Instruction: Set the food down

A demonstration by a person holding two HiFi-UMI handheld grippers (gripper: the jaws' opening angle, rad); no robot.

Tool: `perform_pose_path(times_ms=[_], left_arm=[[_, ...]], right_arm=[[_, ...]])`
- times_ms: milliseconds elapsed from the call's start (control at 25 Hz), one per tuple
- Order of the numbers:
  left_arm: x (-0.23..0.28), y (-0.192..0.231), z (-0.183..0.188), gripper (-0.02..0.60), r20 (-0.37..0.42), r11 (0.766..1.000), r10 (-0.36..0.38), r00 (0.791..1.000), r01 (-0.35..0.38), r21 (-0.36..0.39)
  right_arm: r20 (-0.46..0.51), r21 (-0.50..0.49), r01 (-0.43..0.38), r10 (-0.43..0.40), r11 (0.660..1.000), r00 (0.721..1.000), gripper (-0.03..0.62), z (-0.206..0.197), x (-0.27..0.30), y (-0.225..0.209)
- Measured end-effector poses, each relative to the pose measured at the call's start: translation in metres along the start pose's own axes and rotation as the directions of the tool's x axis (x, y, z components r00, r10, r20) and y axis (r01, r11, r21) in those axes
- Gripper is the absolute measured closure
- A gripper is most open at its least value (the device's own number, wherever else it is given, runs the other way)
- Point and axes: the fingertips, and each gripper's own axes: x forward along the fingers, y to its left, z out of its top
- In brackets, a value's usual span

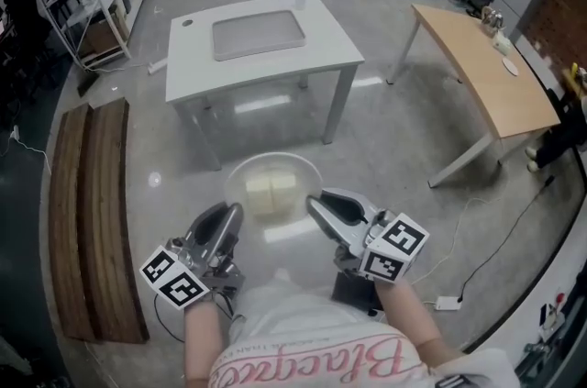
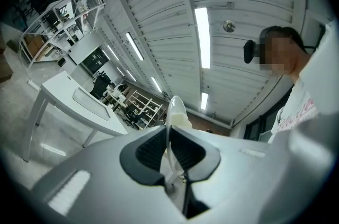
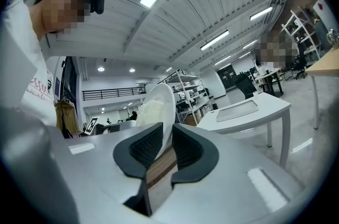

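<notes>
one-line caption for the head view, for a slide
Left claw and right claw grip a plate of pale food before a white table.

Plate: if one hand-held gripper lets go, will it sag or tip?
Likely stiff: the plate shows no sag, pinched only at opposite rims by the left hand-held gripper and right hand-held gripper. Probably tips if held one-sided; the food in its middle could slide.

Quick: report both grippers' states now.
Left gripper: closed on the plate rim.
Right gripper: closed on the plate's opposite rim.
</notes>
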Motion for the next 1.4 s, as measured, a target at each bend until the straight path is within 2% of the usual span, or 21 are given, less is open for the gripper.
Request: perform_pose_path(times_ms=[360,840,1160,1400], left_arm=[[0.008,0.032,0.017,0.554,0.030,1.000,-0.004,1.000,0.005,-0.016],[0.034,0.064,0.038,0.555,0.006,0.999,-0.036,0.999,0.036,0.015],[0.065,0.091,0.043,0.555,0.013,1.000,-0.024,1.000,0.025,-0.016],[0.095,0.123,0.049,0.554,0.019,0.998,0.028,0.999,-0.027,-0.050]], right_arm=[[-0.030,0.010,0.007,-0.006,1.000,1.000,0.537,0.000,0.029,-0.011],[0.002,0.029,0.052,-0.052,0.998,0.999,0.537,0.010,0.061,-0.040],[-0.021,0.034,0.061,-0.061,0.998,0.998,0.537,0.023,0.079,-0.077],[-0.048,0.066,0.036,-0.033,0.997,0.998,0.537,0.033,0.104,-0.115]])
